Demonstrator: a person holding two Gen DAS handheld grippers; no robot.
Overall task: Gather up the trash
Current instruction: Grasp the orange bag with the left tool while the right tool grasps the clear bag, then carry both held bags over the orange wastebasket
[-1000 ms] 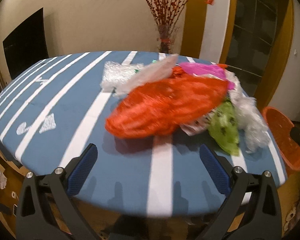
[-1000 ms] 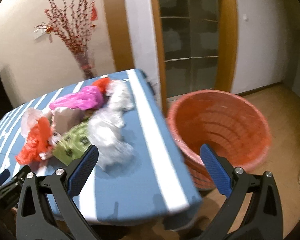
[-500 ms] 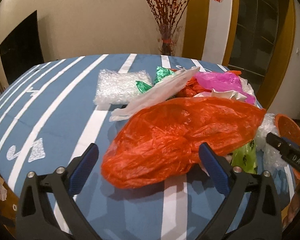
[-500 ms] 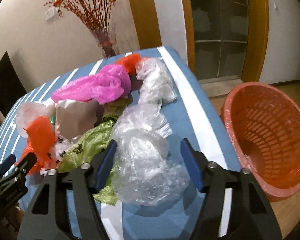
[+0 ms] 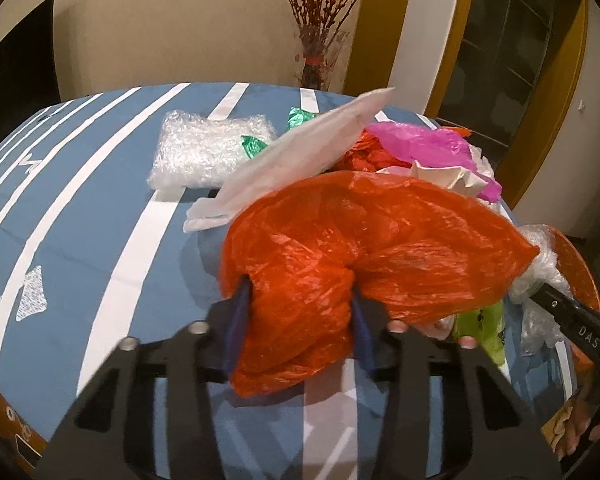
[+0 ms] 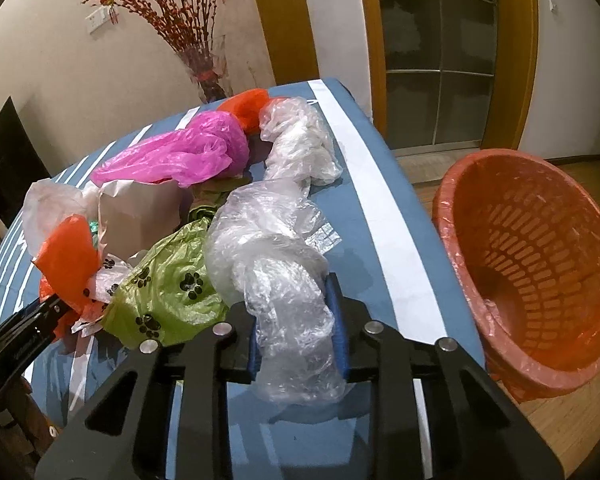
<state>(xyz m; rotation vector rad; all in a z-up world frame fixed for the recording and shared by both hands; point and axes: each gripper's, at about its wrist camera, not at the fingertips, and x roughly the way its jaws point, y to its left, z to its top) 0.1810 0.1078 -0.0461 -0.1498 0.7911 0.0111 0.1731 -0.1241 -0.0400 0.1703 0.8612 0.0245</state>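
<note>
A heap of plastic trash lies on the blue striped table (image 5: pixel 80 216). My left gripper (image 5: pixel 300 328) is shut on the near end of a big orange plastic bag (image 5: pixel 380 240). My right gripper (image 6: pixel 296 328) is shut on a crumpled clear plastic bag (image 6: pixel 268 256). An orange basket bin (image 6: pixel 540 256) stands on the floor just right of the table edge. The left gripper's arm shows at the lower left of the right wrist view, by the orange bag (image 6: pixel 66 256).
Also in the heap are a pink bag (image 6: pixel 180 156), a green paw-print bag (image 6: pixel 168 284), a second clear bag (image 6: pixel 300 144), a white bag (image 5: pixel 308 148) and bubble wrap (image 5: pixel 208 148). A vase of red branches (image 5: pixel 316 60) stands behind the table.
Both grippers moved forward into the heap and closed. The left one took hold of the orange bag, the right one of the clear plastic bag.
</note>
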